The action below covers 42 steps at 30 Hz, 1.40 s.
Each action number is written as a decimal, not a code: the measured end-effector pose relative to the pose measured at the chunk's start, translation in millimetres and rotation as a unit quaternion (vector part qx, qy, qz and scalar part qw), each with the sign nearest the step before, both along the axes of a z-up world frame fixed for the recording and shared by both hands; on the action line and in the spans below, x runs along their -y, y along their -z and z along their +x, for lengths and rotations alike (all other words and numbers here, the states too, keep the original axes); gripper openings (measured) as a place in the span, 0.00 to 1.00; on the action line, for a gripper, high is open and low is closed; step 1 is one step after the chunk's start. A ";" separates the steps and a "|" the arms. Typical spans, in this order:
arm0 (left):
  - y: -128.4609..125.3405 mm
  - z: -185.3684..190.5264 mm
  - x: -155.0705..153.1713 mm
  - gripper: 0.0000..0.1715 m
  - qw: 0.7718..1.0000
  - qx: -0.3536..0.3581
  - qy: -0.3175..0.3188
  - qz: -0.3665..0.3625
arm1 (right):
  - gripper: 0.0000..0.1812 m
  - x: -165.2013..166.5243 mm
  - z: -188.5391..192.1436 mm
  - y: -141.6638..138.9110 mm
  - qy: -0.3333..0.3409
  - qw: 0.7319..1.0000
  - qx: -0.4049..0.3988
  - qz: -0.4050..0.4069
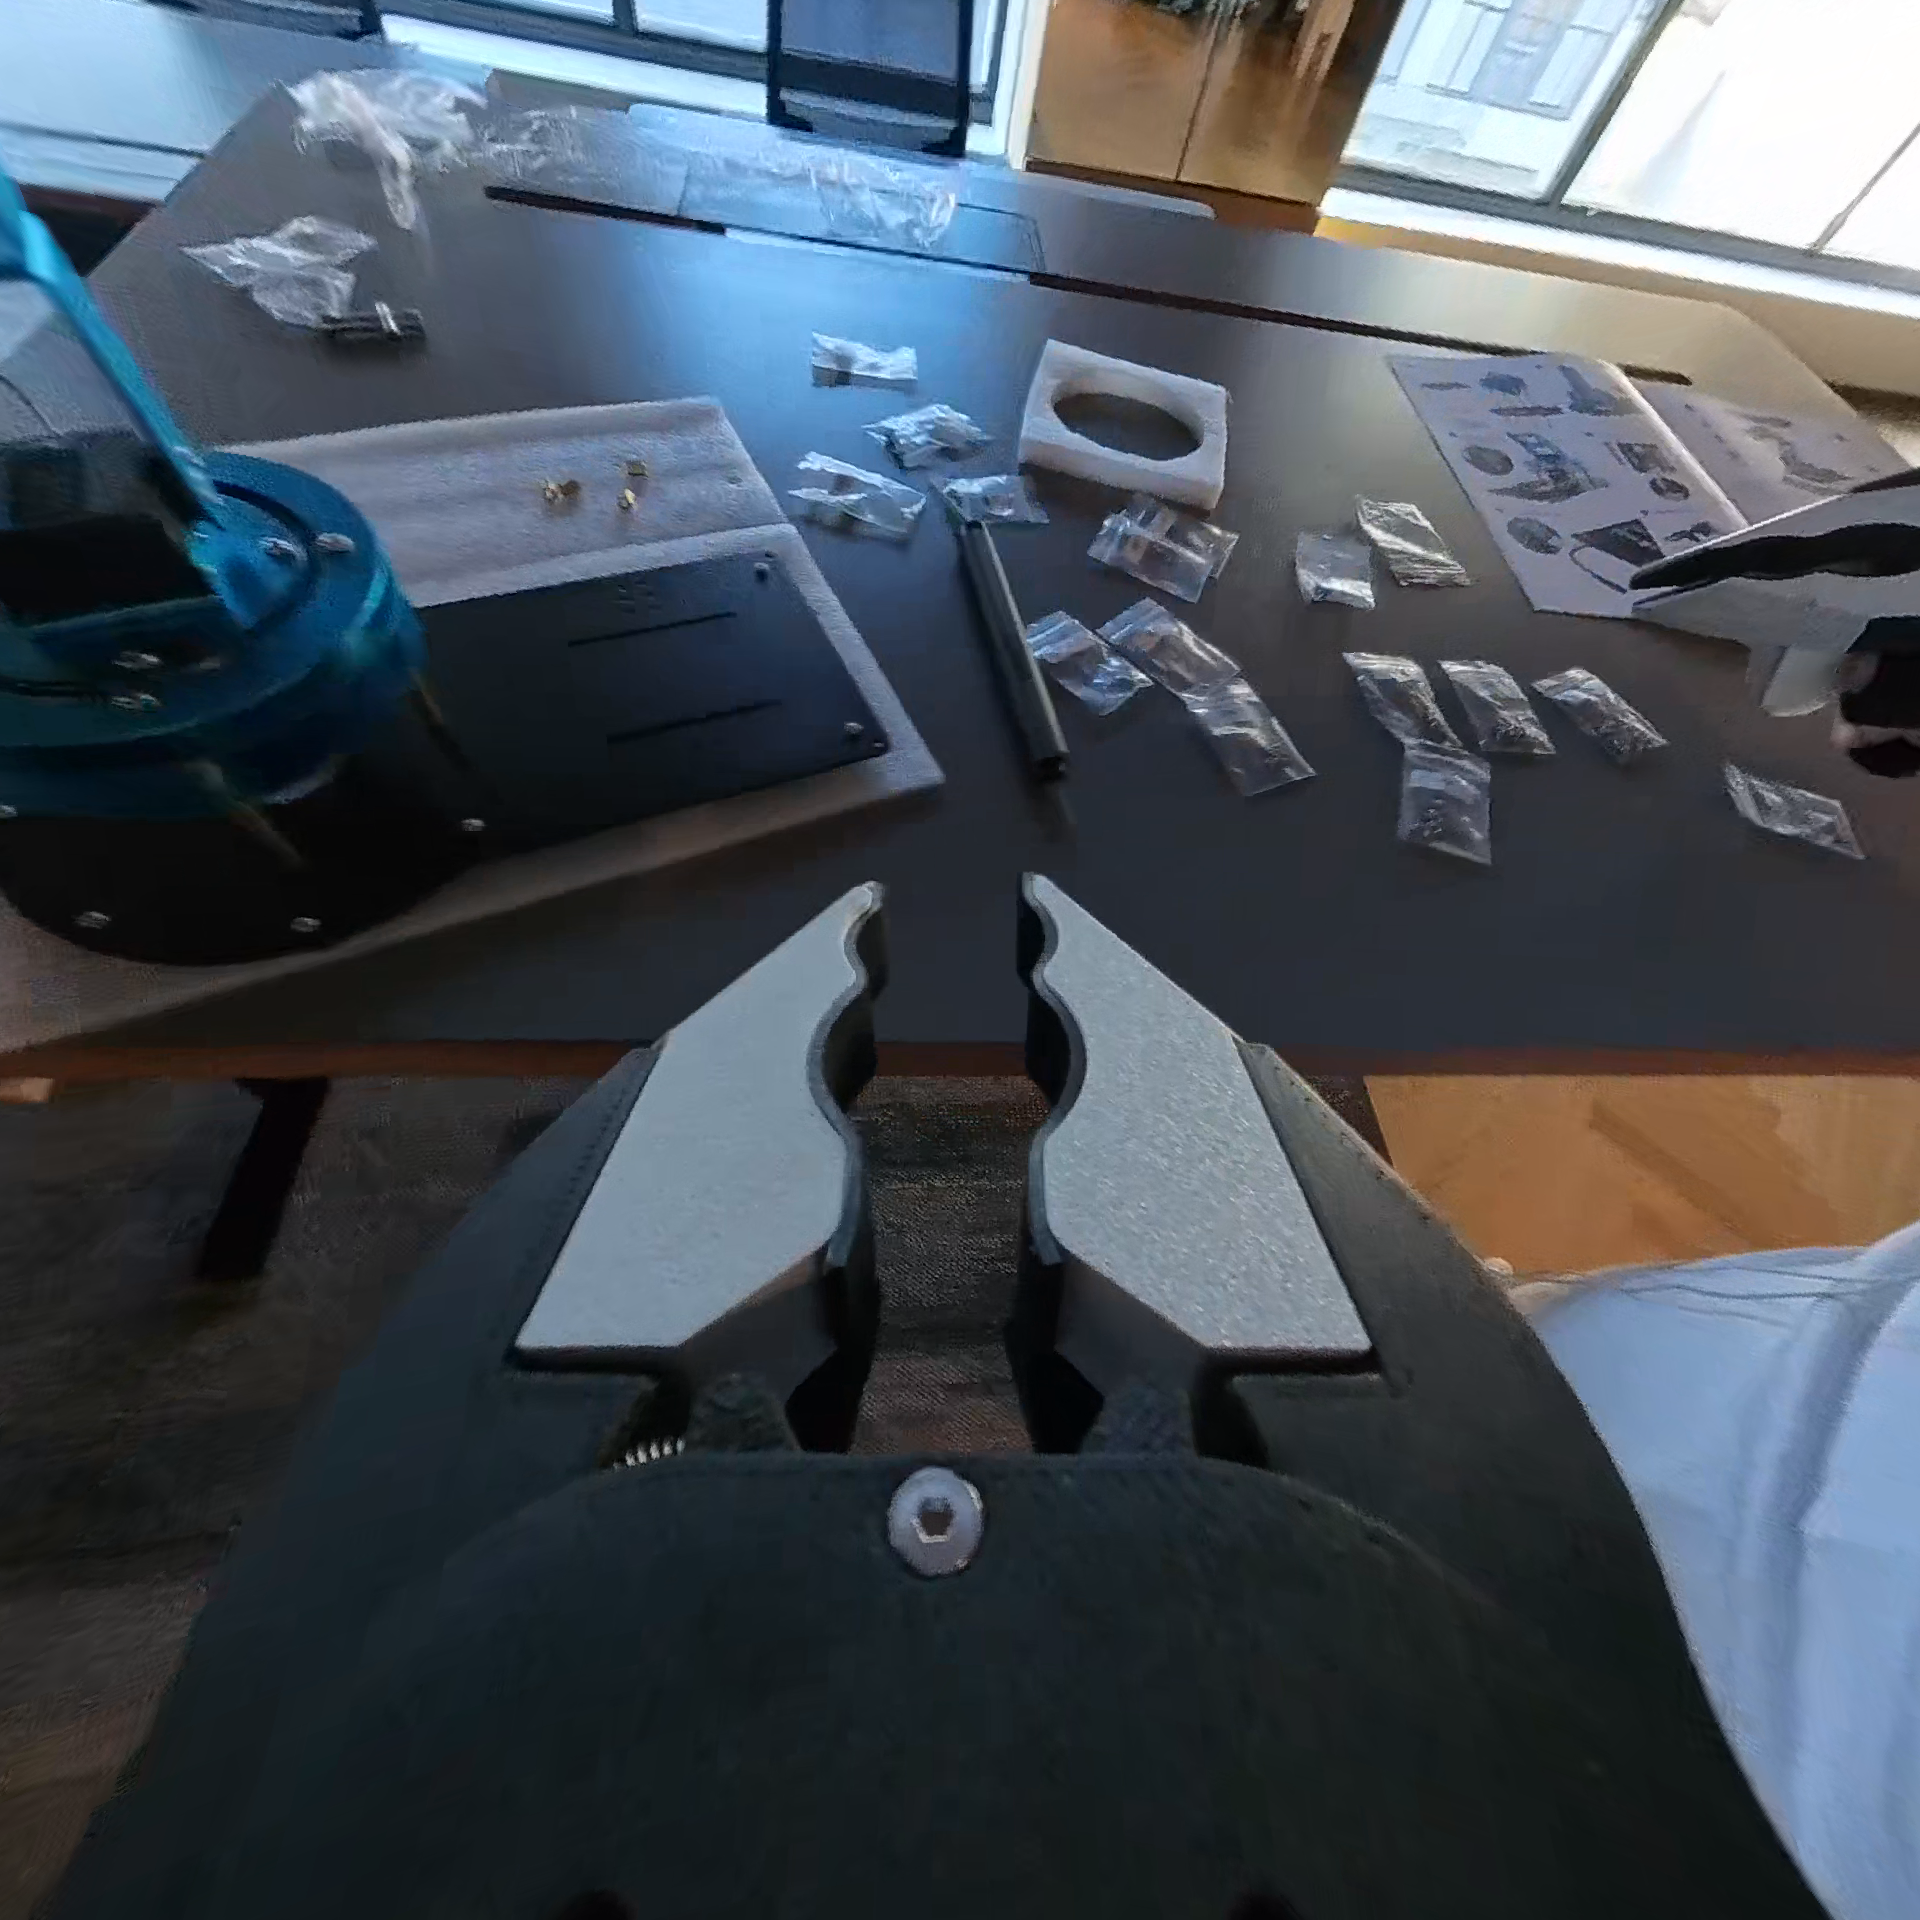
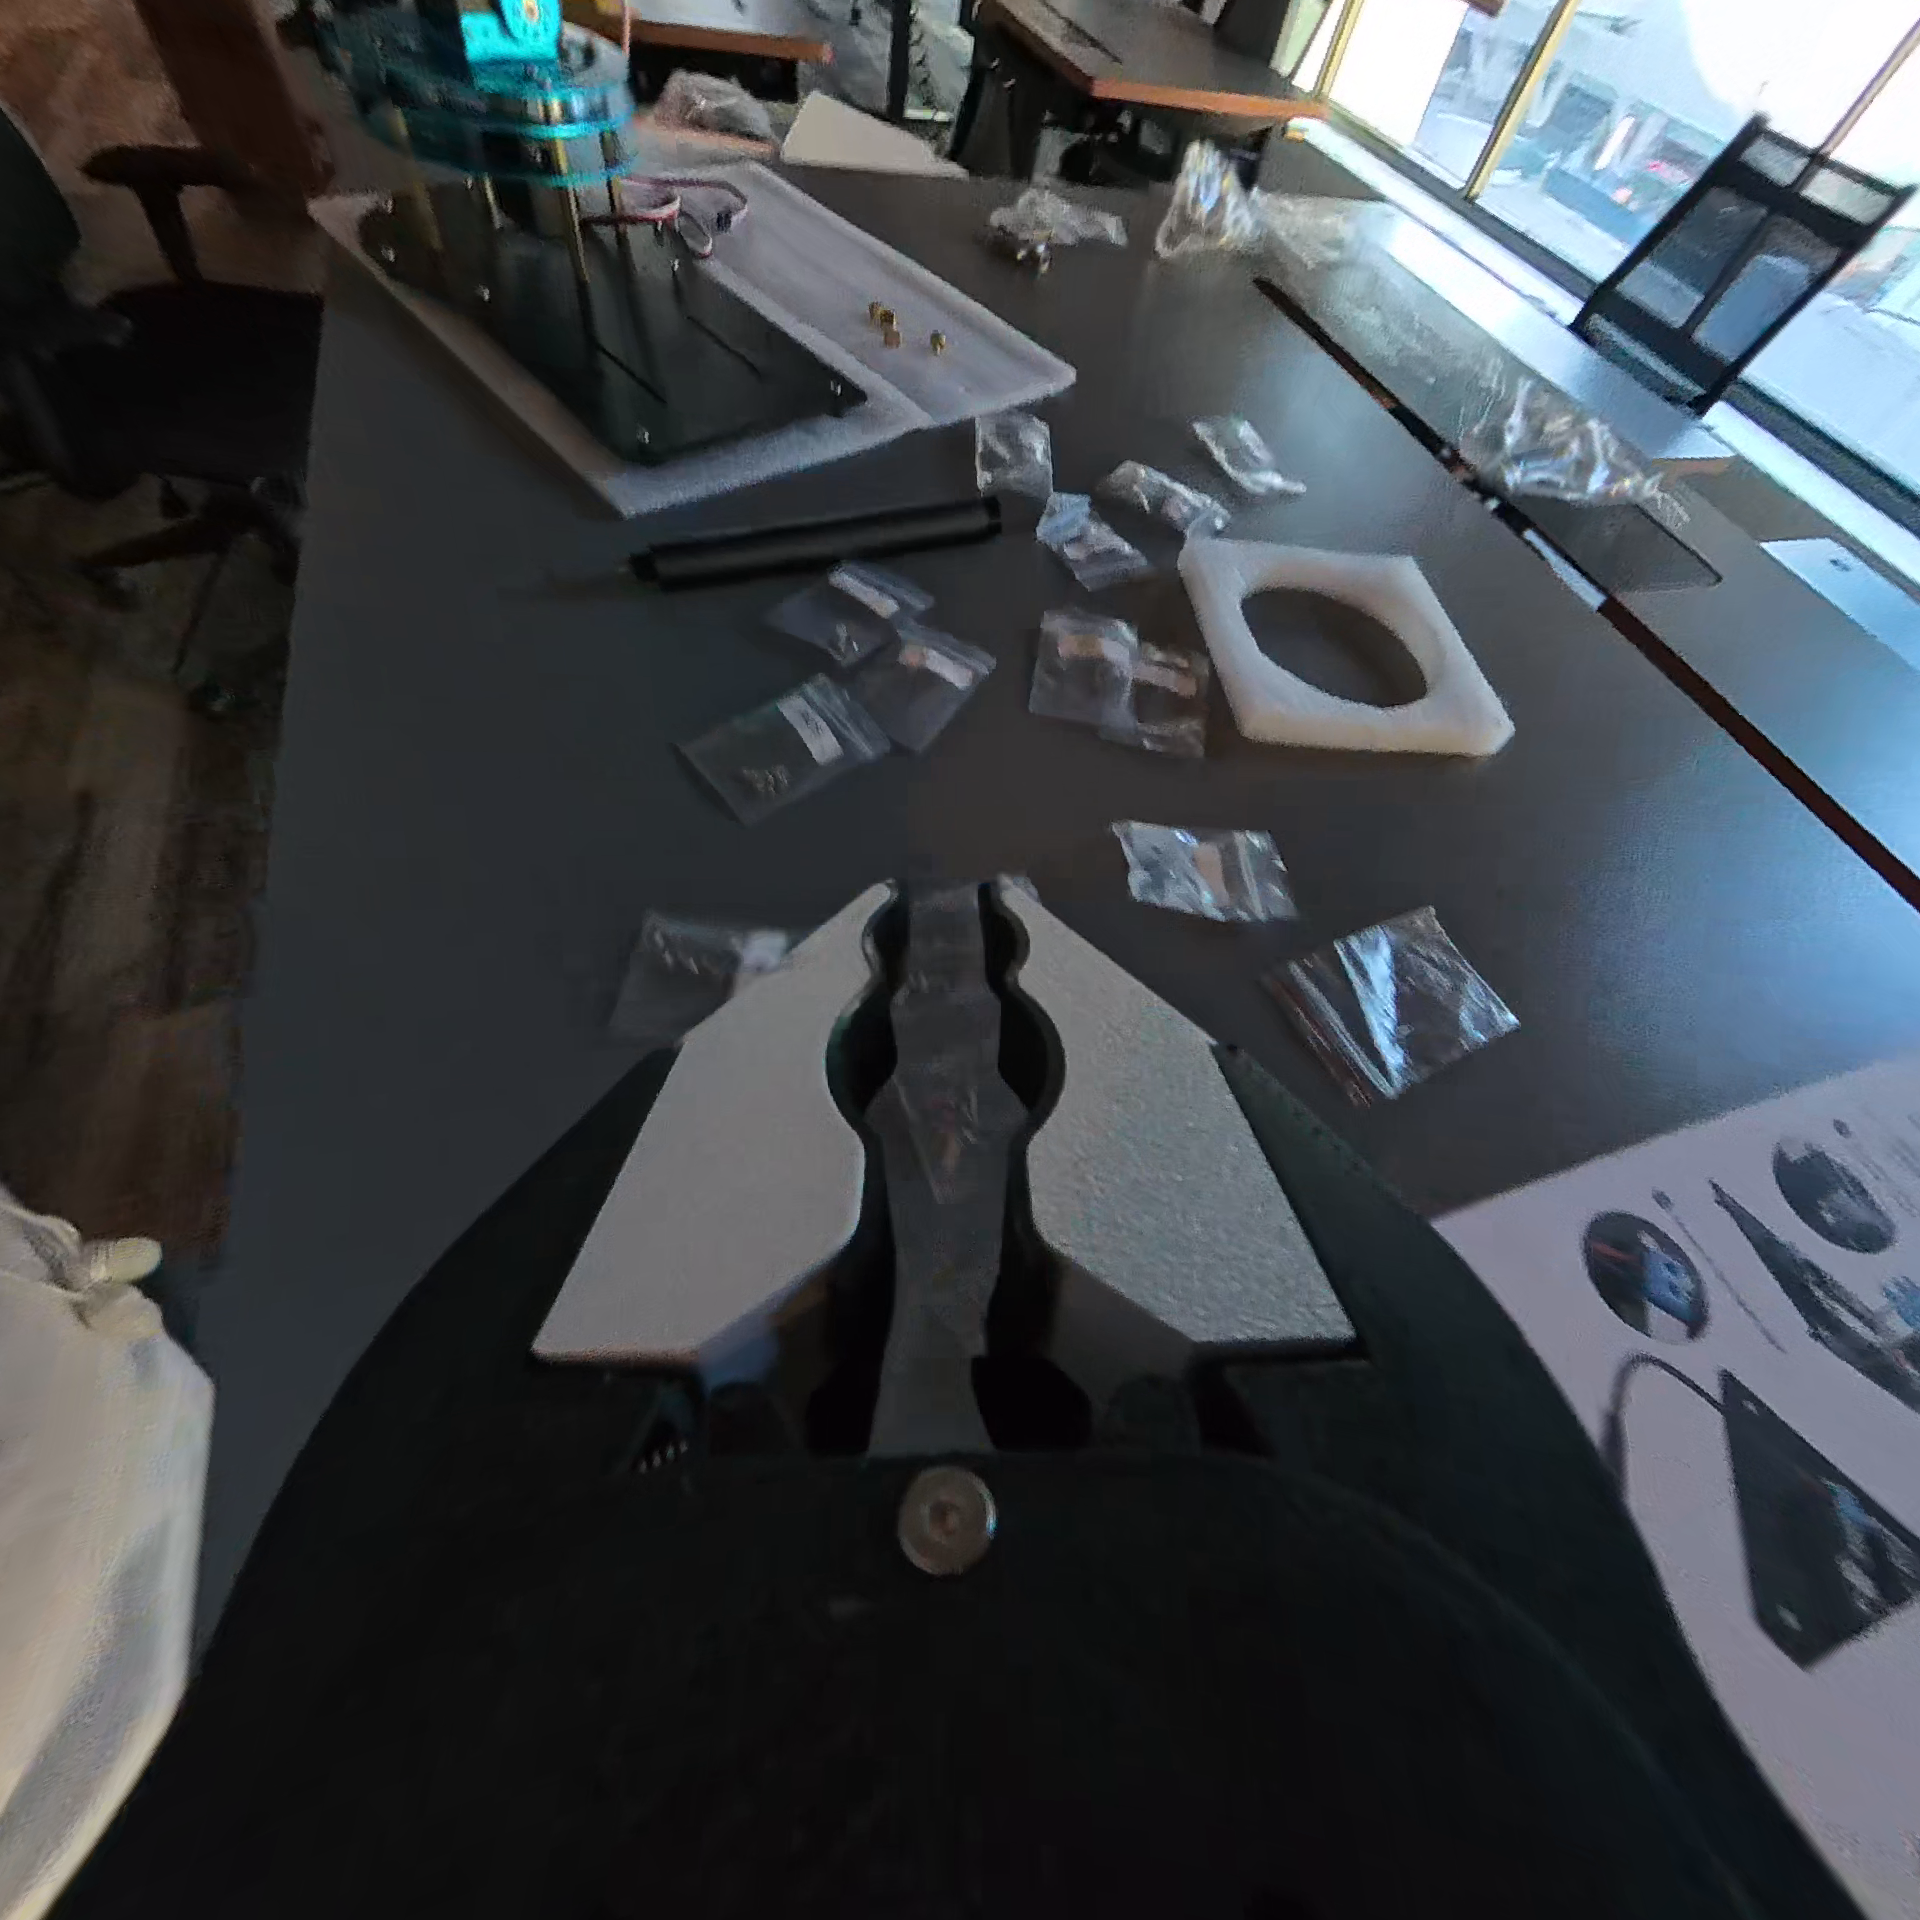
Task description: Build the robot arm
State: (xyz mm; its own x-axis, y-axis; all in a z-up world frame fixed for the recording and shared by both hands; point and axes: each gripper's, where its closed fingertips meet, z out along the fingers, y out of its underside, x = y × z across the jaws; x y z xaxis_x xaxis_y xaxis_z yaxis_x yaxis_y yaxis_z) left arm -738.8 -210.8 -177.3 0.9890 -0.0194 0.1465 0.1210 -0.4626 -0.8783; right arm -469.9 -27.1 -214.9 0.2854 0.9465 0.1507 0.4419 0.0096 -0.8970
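My left gripper (image 1: 951, 904) is open and empty, held above the near edge of the dark table (image 1: 1143, 935). My right gripper (image 2: 945, 899) is shut on a small clear plastic bag (image 2: 940, 1143) that fills the narrow gap between its fingers. It also shows at the right of the left wrist view (image 1: 1652, 582), raised over an open picture manual (image 1: 1579, 468). Several small clear bags of parts (image 1: 1247, 727) lie spread over the table between the two grippers. One bag (image 2: 696, 966) lies just left of my right fingers.
A blue round-based assembly (image 1: 187, 623) stands on a black plate (image 1: 675, 665) over a white foam sheet at the left. A black rod (image 1: 1013, 644) and a white foam frame (image 1: 1127, 426) lie mid-table. A white sleeve (image 1: 1766, 1558) is at the lower right. My right fingertips sit around 35 cm from my left ones.
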 end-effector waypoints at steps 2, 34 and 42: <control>-2.3 -26.9 8.9 0.11 1.000 -0.002 0.020 0.010 | 0.06 7.8 -23.1 -3.4 0.025 1.000 -0.015 0.004; -36.9 -138.7 9.7 0.10 0.998 -0.007 -0.040 0.052 | 0.18 -132.5 -292.5 87.0 -0.107 0.965 0.200 -0.130; -41.9 -141.7 -14.4 0.11 0.999 -0.019 -0.012 0.039 | 0.10 -145.1 -309.4 69.3 -0.028 0.975 0.135 -0.172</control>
State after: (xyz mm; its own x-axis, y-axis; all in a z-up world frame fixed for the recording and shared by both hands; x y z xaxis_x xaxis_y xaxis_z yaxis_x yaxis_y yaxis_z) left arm -880.4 -196.5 -135.4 0.9942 -0.0061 0.1072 0.0963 -0.3896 -0.9159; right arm -779.3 118.0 -284.2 0.2265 0.9671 -0.1159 0.6696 -0.2411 -0.7025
